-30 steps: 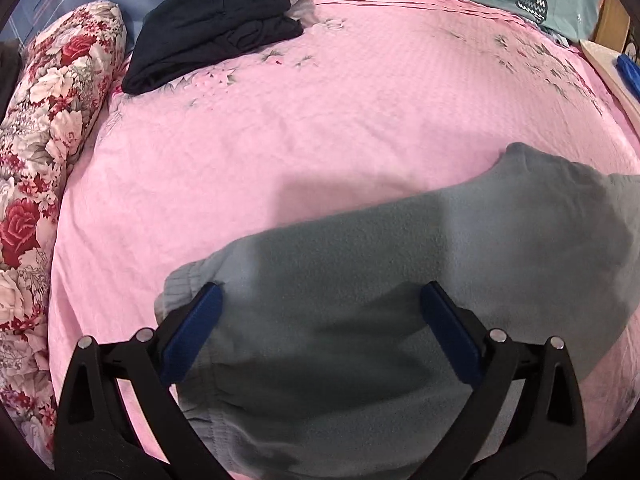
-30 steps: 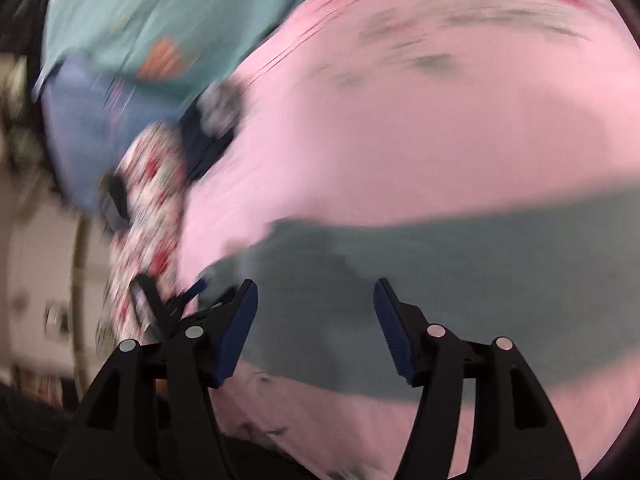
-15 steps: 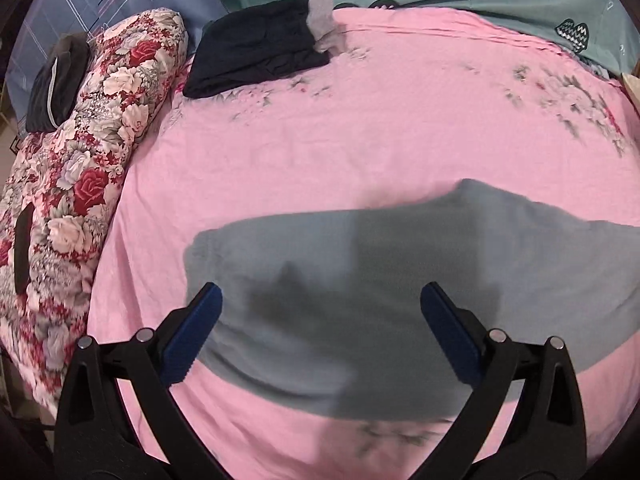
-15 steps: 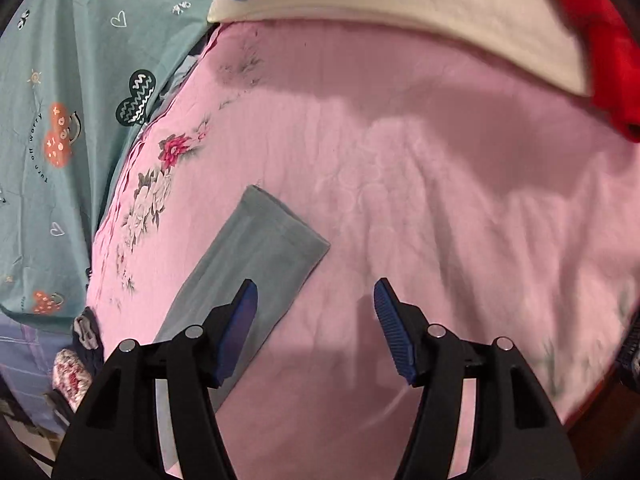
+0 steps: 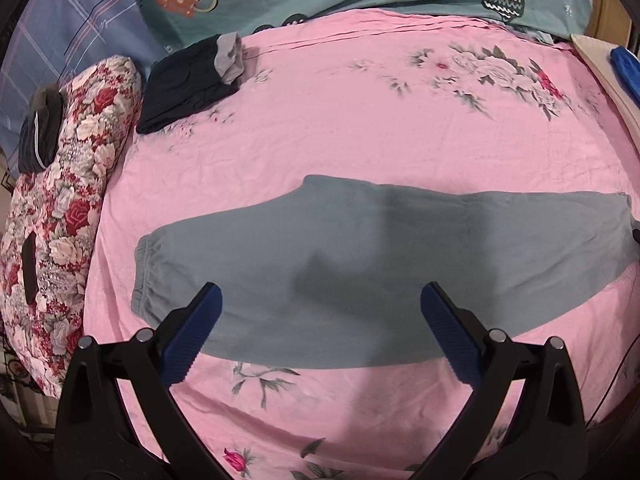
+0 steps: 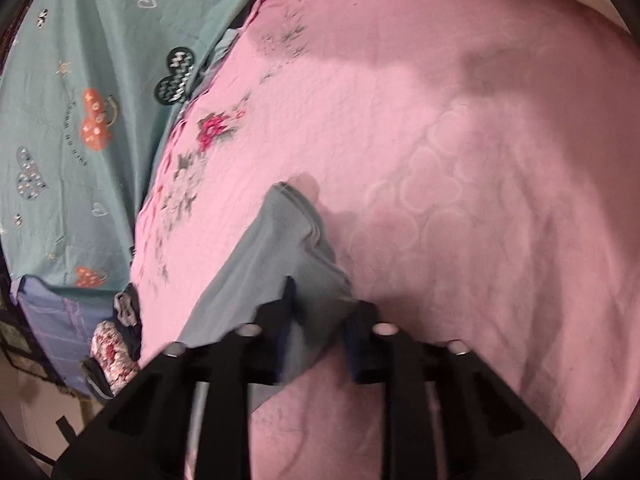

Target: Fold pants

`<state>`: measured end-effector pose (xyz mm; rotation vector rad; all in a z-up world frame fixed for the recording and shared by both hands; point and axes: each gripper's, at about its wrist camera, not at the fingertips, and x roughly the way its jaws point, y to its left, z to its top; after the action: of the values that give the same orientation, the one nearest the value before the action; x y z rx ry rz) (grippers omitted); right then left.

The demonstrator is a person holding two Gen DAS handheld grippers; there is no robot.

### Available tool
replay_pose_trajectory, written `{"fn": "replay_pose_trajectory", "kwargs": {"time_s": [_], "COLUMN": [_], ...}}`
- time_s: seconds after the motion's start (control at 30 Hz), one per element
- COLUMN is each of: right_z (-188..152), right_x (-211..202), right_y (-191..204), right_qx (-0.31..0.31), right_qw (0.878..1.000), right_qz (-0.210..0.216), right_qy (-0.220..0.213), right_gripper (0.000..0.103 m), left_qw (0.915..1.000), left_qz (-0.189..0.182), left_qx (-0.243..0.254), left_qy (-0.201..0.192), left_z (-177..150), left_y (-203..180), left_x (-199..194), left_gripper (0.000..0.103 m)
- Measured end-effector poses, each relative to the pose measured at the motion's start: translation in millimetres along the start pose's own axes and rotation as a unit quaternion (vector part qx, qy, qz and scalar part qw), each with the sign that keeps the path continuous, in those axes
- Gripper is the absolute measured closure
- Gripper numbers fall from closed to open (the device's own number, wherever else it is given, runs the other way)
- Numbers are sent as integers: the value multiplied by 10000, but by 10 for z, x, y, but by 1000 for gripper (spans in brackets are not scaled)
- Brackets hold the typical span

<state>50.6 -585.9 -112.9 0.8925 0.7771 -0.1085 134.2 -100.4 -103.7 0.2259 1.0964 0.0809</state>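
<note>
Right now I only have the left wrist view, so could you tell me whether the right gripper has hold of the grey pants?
Observer: The right gripper is closing its jaws, with the leg end of the grey pants between them.
Operator: Thank you. Which part of that end is it taking?
Observer: The corner nearest the camera. The fabric bunches up there, while the far corner of the hem lies on the pink sheet.
</note>
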Motion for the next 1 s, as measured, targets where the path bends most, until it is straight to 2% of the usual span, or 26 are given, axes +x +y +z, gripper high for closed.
{"fn": "replay_pose_trajectory", "kwargs": {"time_s": [0.2,0.37,0.43,0.53,0.6,0.67,0.77,0.87,0.9,1.0], "right_z": [14,2,-31,-173,-379,-696,-1319,-1989,-1989,-2653], "right_x": [-205,-198,-288,-423,-418,-320,43,602,602,1220], "right_y": [217,405,637,1244,1720,2190,2720,2943,2943,2915], "right_qx": [-315,-619,-924,-1802,-2452,-3128,-4086,-4724,-4724,-5334], "right_qw": [9990,9974,9943,9803,9657,9461,9108,8807,8807,8406], "right_qz": [224,-159,-137,-21,139,278,299,299,299,-76], "right_qy": [-243,-330,-514,-806,-844,-791,-503,171,171,936], "right_gripper": [95,95,95,95,95,95,95,95,95,95], "left_qw": [9999,9997,9997,9995,9993,9988,9975,9957,9947,9913], "left_qz": [115,219,203,191,162,156,148,144,166,145], "left_qx": [37,-77,-136,-233,-334,-444,-673,-912,-1011,-1293], "left_qy": [20,1,-13,-66,-107,-136,-121,-38,11,178], "left_z": [4,-83,-123,-199,-263,-329,-493,-689,-764,-912], "left_y": [-57,92,190,377,544,699,1009,1339,1462,1761], "left_x": [-61,-77,-67,-43,-18,2,39,82,110,212], "left_gripper": [2,2,2,2,2,2,2,2,2,2]}}
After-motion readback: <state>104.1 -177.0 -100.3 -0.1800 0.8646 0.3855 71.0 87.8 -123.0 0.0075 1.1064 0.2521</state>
